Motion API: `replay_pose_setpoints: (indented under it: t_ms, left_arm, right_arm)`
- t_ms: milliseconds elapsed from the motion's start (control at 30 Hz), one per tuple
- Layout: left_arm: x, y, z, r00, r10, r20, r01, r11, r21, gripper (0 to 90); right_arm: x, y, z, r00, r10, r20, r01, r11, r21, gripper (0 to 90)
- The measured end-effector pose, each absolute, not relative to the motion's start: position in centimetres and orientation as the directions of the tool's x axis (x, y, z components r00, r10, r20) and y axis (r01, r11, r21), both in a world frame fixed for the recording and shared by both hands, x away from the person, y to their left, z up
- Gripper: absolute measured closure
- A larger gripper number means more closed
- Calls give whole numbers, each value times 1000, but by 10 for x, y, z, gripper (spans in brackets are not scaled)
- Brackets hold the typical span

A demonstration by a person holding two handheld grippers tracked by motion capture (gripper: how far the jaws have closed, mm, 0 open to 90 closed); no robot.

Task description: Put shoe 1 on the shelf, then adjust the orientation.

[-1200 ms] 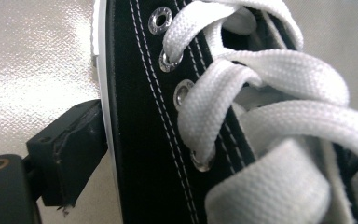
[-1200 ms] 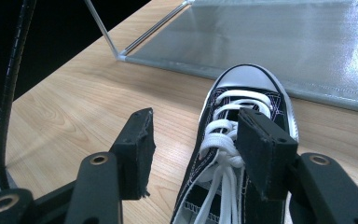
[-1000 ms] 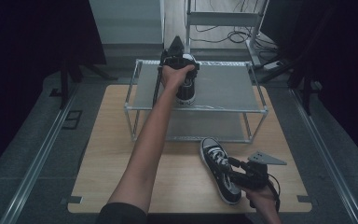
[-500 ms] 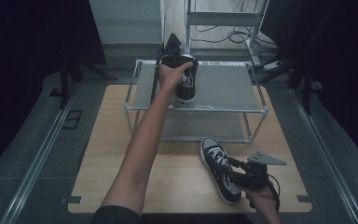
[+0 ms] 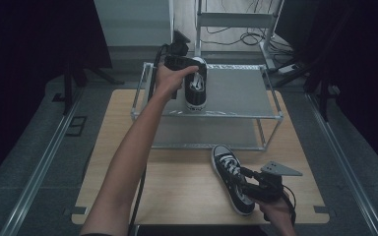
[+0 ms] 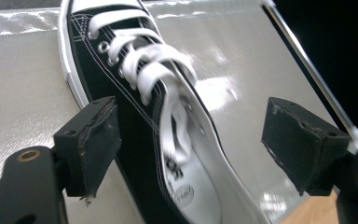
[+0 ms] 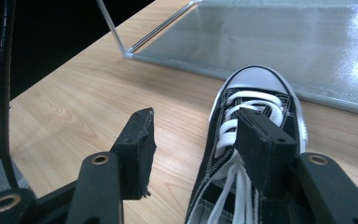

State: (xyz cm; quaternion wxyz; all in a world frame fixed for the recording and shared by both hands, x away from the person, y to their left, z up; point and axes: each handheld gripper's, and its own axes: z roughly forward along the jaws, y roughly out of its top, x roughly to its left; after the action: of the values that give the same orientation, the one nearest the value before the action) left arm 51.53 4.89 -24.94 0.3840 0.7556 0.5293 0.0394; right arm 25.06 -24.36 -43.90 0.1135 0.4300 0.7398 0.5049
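Note:
A black canvas shoe with white laces (image 5: pixel 196 88) stands on the top mesh of a metal rack (image 5: pixel 241 93). My left gripper (image 5: pixel 186 64) hovers at its far end. In the left gripper view the shoe (image 6: pixel 135 93) lies between the jaws of the left gripper (image 6: pixel 191 140). Those jaws have just been closing, but both pads stand off the shoe. The matching shoe (image 5: pixel 234 179) lies on the wooden table (image 5: pixel 177 182). My right gripper (image 5: pixel 248 183) is at its heel end. In the right gripper view the right gripper (image 7: pixel 198 140) straddles the side of this shoe (image 7: pixel 261 88), with wood showing beside the left pad.
The rack has a lower mesh shelf (image 5: pixel 206 132) and thin corner posts. Its front edge (image 7: pixel 177 63) lies just past the shoe's toe. A black cable (image 7: pixel 2 93) hangs at the table's left side. Dark stands and rails flank the table.
My left hand has drawn a little left and up from the shoe on the rack, which stays put. The right hand and the table shoe have not moved.

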Motion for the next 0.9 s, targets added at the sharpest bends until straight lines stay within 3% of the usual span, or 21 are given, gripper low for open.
replay_pose_setpoints:
  t_ms: [167,267,367,667,900]
  left_arm:
    - [494,63,-248,505,794,-337,731,-187,656,206]
    - [483,69,-250,543,773,-328,717,-224,660,224]
    - [471,76,-252,563,766,-310,699,-241,673,214]
    - [435,95,-258,602,739,-304,666,-254,701,200]
    - [412,112,-271,611,726,-315,651,-235,722,200]
  right_arm:
    - [245,-239,-438,-623,740,253,515,145,845,546]
    - [239,-236,-436,-623,744,242,502,143,853,726]
    - [233,-231,-432,-636,735,236,488,146,860,791]
    - [199,-216,-443,-677,713,183,468,225,855,873]
    - [180,-221,-472,-658,732,176,516,268,814,891]
